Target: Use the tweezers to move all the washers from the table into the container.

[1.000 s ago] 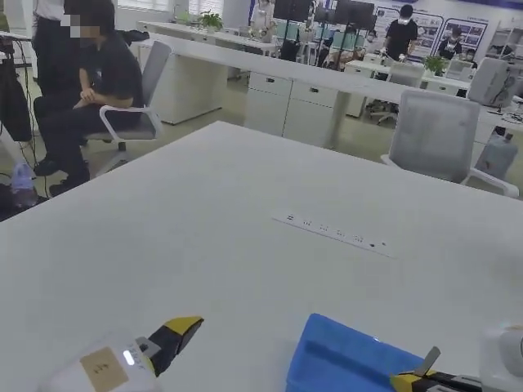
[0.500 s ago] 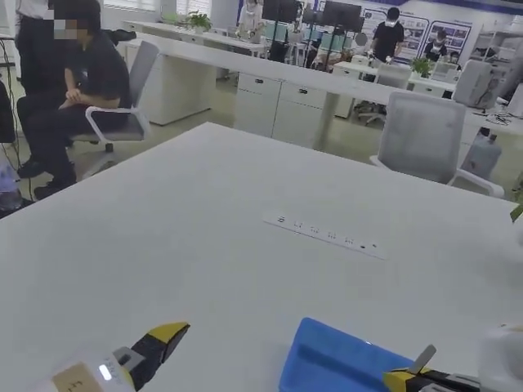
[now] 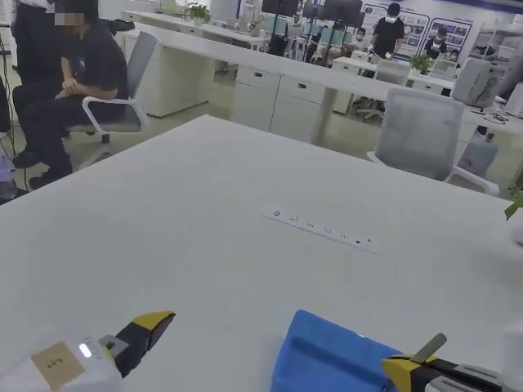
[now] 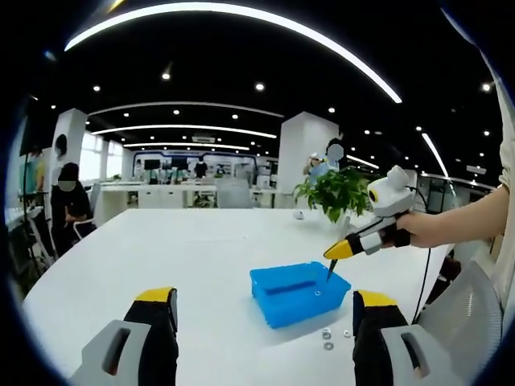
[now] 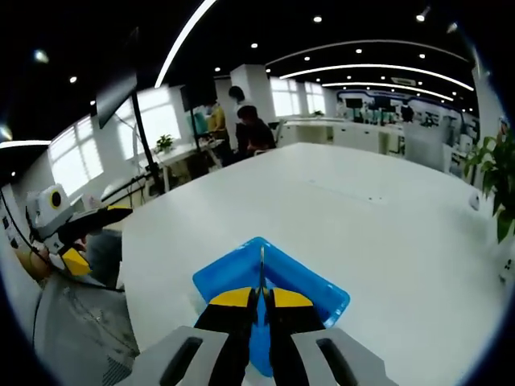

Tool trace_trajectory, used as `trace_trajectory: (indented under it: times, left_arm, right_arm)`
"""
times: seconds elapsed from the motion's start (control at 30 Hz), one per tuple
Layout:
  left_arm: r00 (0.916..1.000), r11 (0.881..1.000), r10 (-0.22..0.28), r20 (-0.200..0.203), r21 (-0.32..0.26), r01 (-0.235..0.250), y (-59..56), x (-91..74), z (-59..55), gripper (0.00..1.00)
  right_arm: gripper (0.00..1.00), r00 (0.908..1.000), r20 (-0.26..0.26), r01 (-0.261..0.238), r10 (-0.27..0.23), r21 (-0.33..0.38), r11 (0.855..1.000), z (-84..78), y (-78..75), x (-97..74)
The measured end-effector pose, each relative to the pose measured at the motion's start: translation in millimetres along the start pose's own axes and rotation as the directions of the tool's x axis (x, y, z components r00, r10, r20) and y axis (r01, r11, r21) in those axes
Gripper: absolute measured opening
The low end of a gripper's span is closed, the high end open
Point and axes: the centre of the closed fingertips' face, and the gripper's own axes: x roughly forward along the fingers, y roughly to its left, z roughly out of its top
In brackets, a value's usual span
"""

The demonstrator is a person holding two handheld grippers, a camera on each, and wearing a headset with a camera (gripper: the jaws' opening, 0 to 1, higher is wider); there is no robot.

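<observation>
Nearest the person, the left gripper [image 4: 265, 296] has its yellow-tipped black jaws spread wide with nothing between them, hovering low over the broad white table [image 3: 204, 212] and taking no part in the work. The right gripper [image 5: 259, 301] has its jaws pressed almost together around the slim silver metal tweezers [image 5: 261, 261], whose points reach forward over the shallow blue rectangular plastic container [image 5: 221, 281]. In the left gripper view the tweezers slant down with their tip inside the container's rim, near its far corner. Whether the tip carries anything is too small to tell. A few small metal ring washers [image 4: 327, 333] lie on the table just beside the container's near corner, so part of the job is not yet done. The step in hand looks like a drop into the container, or the moment just after one. The next move would call for lifting the tweezers clear of the rim, carrying them to the loose washers and lowering the points over a single ring. The grip would then have to tighten just enough to pinch that ring without flicking it away. Farther off on the table sits a flush white power strip [image 3: 320, 229]. Beyond it stand a grey office chair [image 3: 425, 131] and a seated person in dark clothes [image 3: 78, 77].
</observation>
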Motion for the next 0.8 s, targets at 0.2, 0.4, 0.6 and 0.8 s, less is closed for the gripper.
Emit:
trace_trajectory:
  times: [0.2,0.4,0.6,0.8]
  left_arm:
    - [1.0000,0.999,-0.008,0.003,-0.032,0.008,-0.2,0.2,0.1,0.92]
    - [0.9999,1.000,-0.011,-0.006,-0.016,0.011,-2.6,1.1,-1.1,0.92]
    - [0.9996,1.000,-0.016,-0.022,-0.003,0.016,-4.6,1.6,-3.4,0.91]
    - [0.9991,1.000,-0.021,-0.038,0.018,0.022,-6.2,1.7,-6.0,0.89]
  right_arm:
    - [0.04,0.9991,0.037,-0.020,0.019,0.030,0.999,7.5,11.0,-10.2]
    - [0.04,0.9990,0.028,-0.035,0.034,0.029,0.999,-0.6,21.0,-13.6]
    - [0.04,0.9969,0.043,-0.067,0.065,0.055,0.996,-14.1,32.2,-16.4]
    - [0.04,0.9959,0.027,-0.088,0.086,0.086,0.992,-30.9,41.3,-15.8]
